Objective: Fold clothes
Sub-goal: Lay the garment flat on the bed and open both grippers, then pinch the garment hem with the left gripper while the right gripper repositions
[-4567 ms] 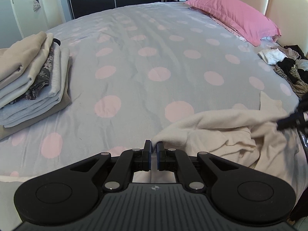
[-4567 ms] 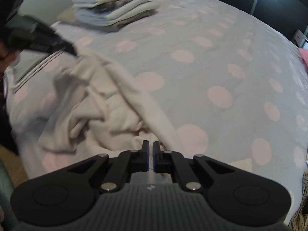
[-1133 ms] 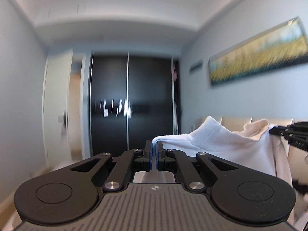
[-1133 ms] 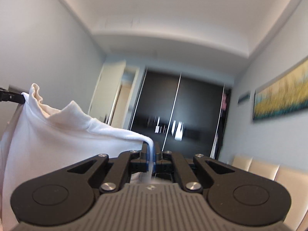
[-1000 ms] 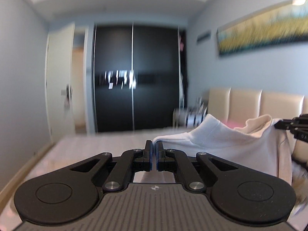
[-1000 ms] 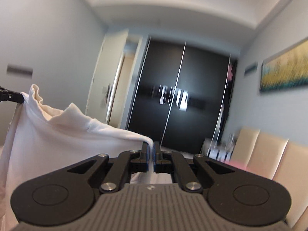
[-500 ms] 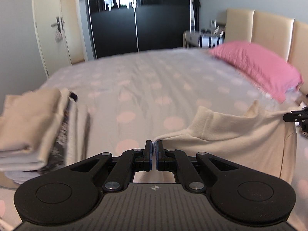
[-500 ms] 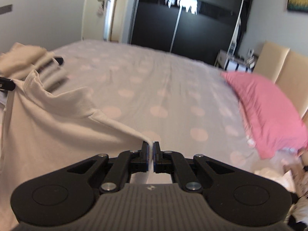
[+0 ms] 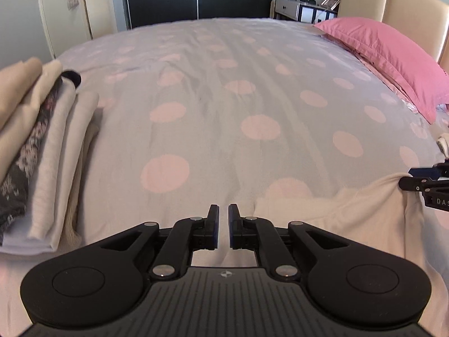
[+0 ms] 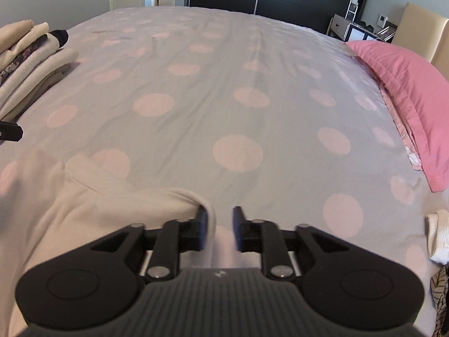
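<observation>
Both tools' jaws opening off the soft cream garment (image 10: 92, 210) spread on the dotted bedspread (image 9: 224, 118)

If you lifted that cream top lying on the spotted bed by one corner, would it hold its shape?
Probably not. The cream top lies in soft rolls and wrinkles, so it would likely droop. It looks light for its spread. Pushed, it would probably bunch up on the bedspread rather than slide.

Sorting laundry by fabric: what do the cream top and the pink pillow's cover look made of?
Cream long-sleeved top: soft matte knit, probably cotton jersey; it drapes limply with a ribbed-looking collar. Pink pillow: smooth woven cover, likely cotton, with crisp creases and a stitched flange.
</observation>
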Motion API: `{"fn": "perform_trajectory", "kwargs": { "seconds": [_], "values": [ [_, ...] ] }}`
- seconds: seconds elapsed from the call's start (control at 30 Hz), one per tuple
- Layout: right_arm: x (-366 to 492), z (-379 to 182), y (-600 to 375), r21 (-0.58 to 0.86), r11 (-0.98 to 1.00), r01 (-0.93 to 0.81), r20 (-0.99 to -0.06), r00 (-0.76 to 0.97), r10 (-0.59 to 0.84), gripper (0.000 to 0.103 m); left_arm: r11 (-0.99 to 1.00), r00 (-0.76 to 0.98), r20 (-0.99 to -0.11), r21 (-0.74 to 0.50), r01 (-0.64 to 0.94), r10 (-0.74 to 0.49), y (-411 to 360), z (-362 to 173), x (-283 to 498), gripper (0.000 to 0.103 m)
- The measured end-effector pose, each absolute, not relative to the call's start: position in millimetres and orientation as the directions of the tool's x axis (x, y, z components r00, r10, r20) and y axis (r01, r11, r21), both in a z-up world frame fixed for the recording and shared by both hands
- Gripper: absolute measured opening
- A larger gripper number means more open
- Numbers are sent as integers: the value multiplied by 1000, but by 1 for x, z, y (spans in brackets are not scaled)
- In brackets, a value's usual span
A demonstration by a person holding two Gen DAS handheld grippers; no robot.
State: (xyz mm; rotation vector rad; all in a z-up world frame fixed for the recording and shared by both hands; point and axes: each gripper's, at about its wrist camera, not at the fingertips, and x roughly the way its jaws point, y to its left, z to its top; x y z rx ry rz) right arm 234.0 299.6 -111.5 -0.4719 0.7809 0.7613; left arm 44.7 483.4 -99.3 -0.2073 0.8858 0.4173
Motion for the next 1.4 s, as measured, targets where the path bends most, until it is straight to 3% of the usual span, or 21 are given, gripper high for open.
{"fn": "perform_trajectory", "kwargs": {
  "seconds": [0.4, 0.53, 0.6, 0.63, 0.87, 1.1, 1.13, 1.23, 1.27, 1.3, 1.33, 1.4],
  "values": [
    [151, -68, 228, -7, 616, -788, -808, 367, 461, 37, 908, 458, -859, 20, -418, 230, 454, -71, -60, 15],
    [90, -73, 201, 41, 554, -831, -829, 281, 483, 39, 909, 428, -880, 11, -416, 206, 429, -75, -104, 23],
    [59, -81, 189, 40, 531, -846, -843, 256, 472, 52, 909, 406, -893, 6, -417, 192, 418, -81, -125, 27],
    [44, -86, 184, 37, 521, -853, -851, 246, 463, 53, 907, 394, -899, 5, -422, 189, 413, -85, -134, 27],
    [-33, -123, 153, 97, 497, -862, -888, 150, 434, 53, 838, 297, -926, 36, -544, 233, 396, -119, -189, 27],
    [-58, -151, 150, 136, 498, -856, -913, 87, 399, 53, 786, 220, -949, 45, -616, 226, 394, -150, -214, 27],
    [-59, -153, 150, 128, 498, -858, -915, 91, 393, 52, 789, 223, -947, 48, -613, 231, 393, -151, -216, 27],
    [-58, -154, 150, 103, 507, -856, -919, 114, 378, 36, 797, 228, -943, 58, -601, 241, 390, -152, -217, 27],
    [-58, -154, 150, 93, 509, -856, -919, 123, 375, 17, 799, 230, -942, 60, -599, 243, 389, -152, -217, 26],
    [-58, -152, 149, 90, 509, -856, -919, 126, 374, 9, 798, 235, -941, 56, -600, 243, 388, -152, -219, 22],
    [-58, -151, 148, 93, 515, -852, -917, 128, 377, 9, 798, 241, -940, 52, -600, 242, 389, -151, -221, 14],
    [-56, -145, 143, 105, 524, -845, -912, 129, 390, 9, 800, 249, -939, 43, -599, 236, 388, -150, -222, 8]
  ]
}}
